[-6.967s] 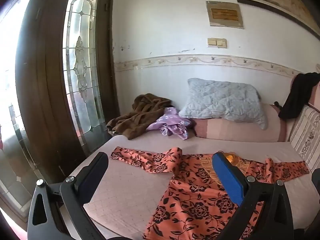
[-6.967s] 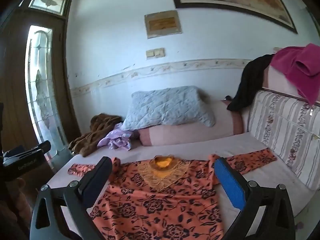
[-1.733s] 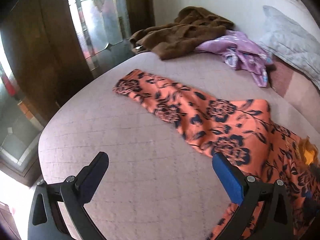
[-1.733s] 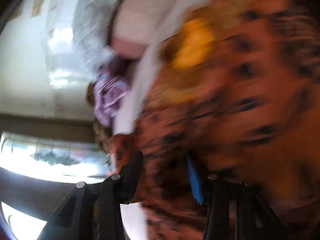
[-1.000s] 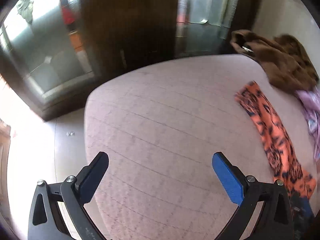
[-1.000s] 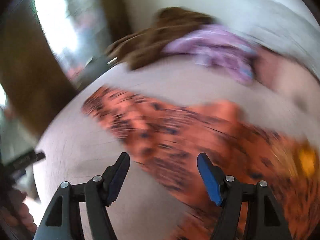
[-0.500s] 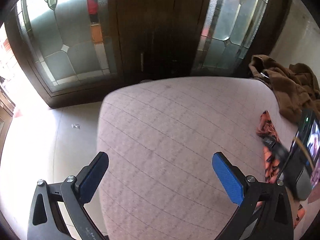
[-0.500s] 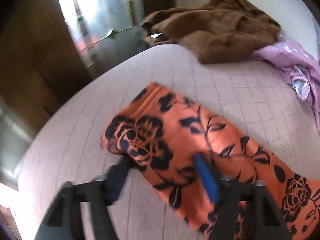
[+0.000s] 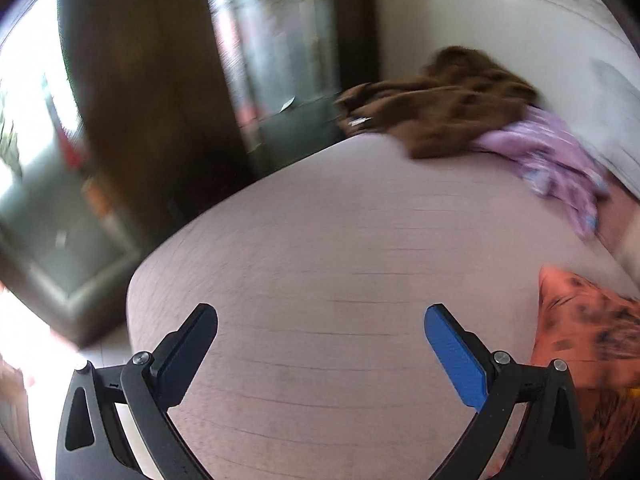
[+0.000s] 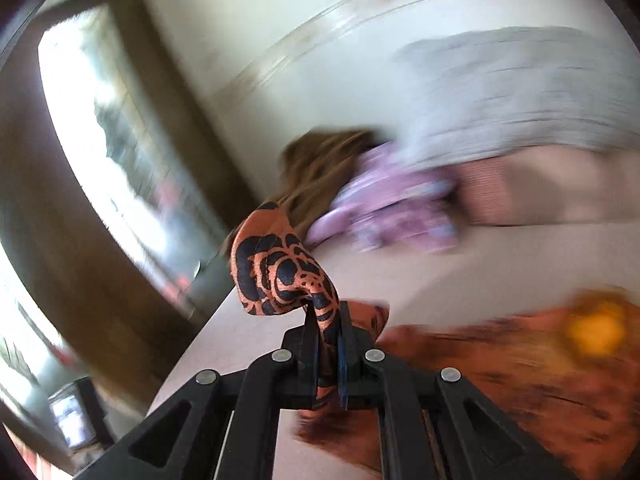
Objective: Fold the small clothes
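My left claw [image 9: 320,334] is spread wide, gripping nothing, and hovers over the bare pinkish-mauve quilted bed [image 9: 320,240]; a crumpled brown fleece garment [image 9: 444,108] and a lilac patterned cloth [image 9: 556,164] lie at the bed's far side, and the orange blouse with black floral print [image 9: 588,340] lies at the right edge of this view. My right claw [image 10: 329,344] is pressed together on the cuff end of that blouse's sleeve [image 10: 280,272], which stands up above the bed in a bunched fold. The blouse body, with its yellow neckline [image 10: 596,330], lies flat on the bed to the right, blurred.
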Tool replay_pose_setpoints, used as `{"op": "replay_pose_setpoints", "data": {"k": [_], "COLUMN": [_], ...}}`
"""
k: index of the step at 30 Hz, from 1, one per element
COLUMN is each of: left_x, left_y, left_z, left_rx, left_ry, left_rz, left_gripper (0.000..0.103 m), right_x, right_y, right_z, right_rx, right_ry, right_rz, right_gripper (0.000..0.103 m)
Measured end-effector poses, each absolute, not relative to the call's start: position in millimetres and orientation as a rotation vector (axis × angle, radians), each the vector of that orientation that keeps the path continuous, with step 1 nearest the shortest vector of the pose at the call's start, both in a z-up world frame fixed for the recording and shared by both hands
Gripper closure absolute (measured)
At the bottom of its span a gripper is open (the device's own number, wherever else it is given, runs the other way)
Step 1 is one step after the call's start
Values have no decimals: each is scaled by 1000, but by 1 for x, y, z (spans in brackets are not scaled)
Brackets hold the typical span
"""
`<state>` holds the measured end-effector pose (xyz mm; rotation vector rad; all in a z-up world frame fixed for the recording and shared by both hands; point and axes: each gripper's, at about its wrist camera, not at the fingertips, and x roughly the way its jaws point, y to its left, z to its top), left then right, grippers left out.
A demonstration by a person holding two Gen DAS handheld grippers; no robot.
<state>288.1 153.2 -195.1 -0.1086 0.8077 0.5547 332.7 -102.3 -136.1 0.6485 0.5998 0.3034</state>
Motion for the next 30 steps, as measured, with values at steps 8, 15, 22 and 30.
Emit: {"op": "replay_pose_setpoints", "data": {"k": [8,15,22,30], "left_x": [289,300,312,310], "left_y": [23,-29,-46,-63], "left_z": [-207,-223,-260,-276], "left_rx": [102,152,162,249], "left_ry": [804,858,1021,1055], "left_rz": [172,19,-20,-8], "left_gripper": [0,0,0,0], "right_x": [214,155,149,177], "right_y": [-314,-375,-385,-364], "right_z": [-259,-355,-299,-358], "right_rx": [915,1195,1012,944], "right_ry": [756,886,705,988], "right_rz": [-36,-201,-264,-154], "right_gripper": [92,46,48,58]}}
